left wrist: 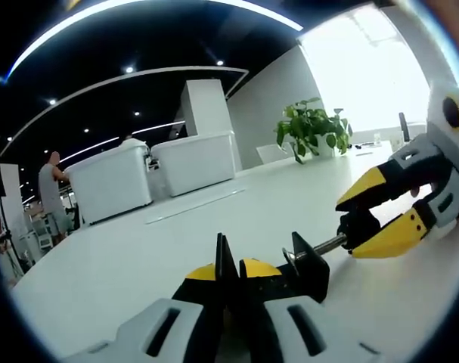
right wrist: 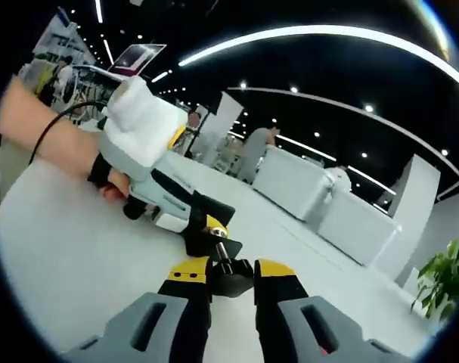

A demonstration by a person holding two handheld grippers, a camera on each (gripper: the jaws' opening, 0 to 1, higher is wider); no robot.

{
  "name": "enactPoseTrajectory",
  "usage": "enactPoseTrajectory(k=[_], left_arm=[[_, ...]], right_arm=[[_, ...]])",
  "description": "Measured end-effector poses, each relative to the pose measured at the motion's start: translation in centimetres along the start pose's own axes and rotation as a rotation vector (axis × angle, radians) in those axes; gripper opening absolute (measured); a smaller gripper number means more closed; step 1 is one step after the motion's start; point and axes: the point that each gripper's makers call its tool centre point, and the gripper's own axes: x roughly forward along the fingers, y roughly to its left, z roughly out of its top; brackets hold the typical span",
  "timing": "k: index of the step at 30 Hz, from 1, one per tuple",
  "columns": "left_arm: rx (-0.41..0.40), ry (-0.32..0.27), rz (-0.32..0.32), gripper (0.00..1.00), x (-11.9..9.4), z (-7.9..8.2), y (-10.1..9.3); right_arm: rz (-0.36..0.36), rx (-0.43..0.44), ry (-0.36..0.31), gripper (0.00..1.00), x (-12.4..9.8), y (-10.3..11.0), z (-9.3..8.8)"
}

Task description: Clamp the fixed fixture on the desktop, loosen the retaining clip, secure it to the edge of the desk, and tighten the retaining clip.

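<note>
From my remote seat, I saw my left hand-held gripper (left wrist: 231, 266) pressed nearly together on a thin black upright plate of the clamp fixture (left wrist: 305, 265), its yellow-tipped jaws pinching that plate from both sides. In the right gripper view the left hand-held gripper (right wrist: 206, 231) reached in from the left, gripped by a person's hand (right wrist: 112, 178), with its tips at the fixture. My right hand-held gripper (right wrist: 231, 268) was closed on the small black knob (right wrist: 231, 276) at the end of the fixture's screw, the knob sitting squeezed between the two yellow pads. In the left gripper view the right hand-held gripper (left wrist: 373, 215) came in from the right, its jaws angled around the black knob (left wrist: 354, 227), from which a thin silver threaded rod (left wrist: 327, 243) ran back to the black body of the fixture. The fixture was black, small and low, and sat on the white counter (left wrist: 138, 257) just in front of the left jaws, between the two tools. Farther off stood white cabinets (left wrist: 191, 162), a green potted plant (left wrist: 312, 128) and a person (left wrist: 51, 189) at the far edge of the room.
</note>
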Motion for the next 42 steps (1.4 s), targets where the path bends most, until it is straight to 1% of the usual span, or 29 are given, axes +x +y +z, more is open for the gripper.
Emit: enactPoseTrajectory(k=[2, 5, 10, 13, 15, 18, 19, 21, 22, 23, 25, 27, 29, 35, 37, 40, 42], left_arm=[[0.010, -0.003, 0.000, 0.08, 0.0, 0.0, 0.0], [0.035, -0.011, -0.001, 0.09, 0.0, 0.1, -0.1], [0.039, -0.004, -0.007, 0.10, -0.3, 0.2, -0.1], [0.027, -0.006, -0.024, 0.15, -0.5, 0.3, -0.5], [0.038, -0.015, -0.030, 0.17, -0.8, 0.6, -0.6], [-0.022, -0.113, -0.022, 0.17, -1.5, 2.6, 0.0], [-0.039, -0.134, -0.016, 0.17, -1.7, 3.0, 0.4], [-0.055, -0.148, -0.007, 0.18, -1.9, 3.2, 0.8], [-0.058, -0.152, -0.006, 0.21, -1.9, 3.3, 0.8], [-0.074, -0.182, 0.009, 0.23, -2.2, 3.9, 1.3], [-0.080, -0.216, 0.014, 0.26, -2.4, 4.4, 1.7], [-0.101, -0.253, 0.010, 0.26, -2.6, 5.1, 1.9], [-0.127, -0.277, 0.025, 0.26, -2.9, 5.6, 2.6], [-0.185, -0.321, 0.059, 0.28, -3.4, 6.2, 3.9], [-0.205, -0.323, 0.066, 0.28, -3.4, 6.1, 4.2], [-0.226, -0.319, 0.069, 0.28, -3.3, 6.0, 4.5], [-0.231, -0.323, 0.071, 0.28, -3.3, 6.1, 4.5]], right_arm=[[0.000, 0.025, 0.007, 0.24, -0.2, -0.2, -0.1], [-0.009, 0.031, 0.023, 0.28, -0.6, -0.5, -0.5], [-0.017, 0.024, 0.049, 0.28, -1.7, -0.4, -1.3], [-0.026, 0.033, 0.057, 0.28, -2.2, -0.6, -1.4], [-0.030, 0.035, 0.059, 0.28, -2.5, -0.6, -1.3], [-0.033, 0.034, 0.067, 0.28, -2.8, -0.7, -1.0], [-0.032, 0.030, 0.067, 0.28, -2.8, -0.7, -1.0], [-0.033, 0.024, 0.070, 0.28, -3.0, -0.8, -0.9], [-0.036, 0.020, 0.072, 0.28, -3.1, -0.8, -0.8], [-0.037, 0.019, 0.073, 0.28, -3.2, -0.9, -0.7], [-0.041, 0.022, 0.071, 0.28, -3.4, -1.1, -0.5], [-0.040, 0.030, 0.071, 0.28, -3.5, -1.2, -0.4], [-0.032, 0.017, 0.078, 0.28, -3.7, -1.2, -0.3], [-0.032, -0.017, 0.099, 0.28, -4.1, -1.8, 0.3], [-0.032, -0.024, 0.107, 0.27, -4.2, -2.0, 0.6], [-0.024, -0.007, 0.131, 0.25, -4.4, -2.1, 0.8], [-0.021, -0.034, 0.148, 0.25, -4.6, -2.3, 0.9]])
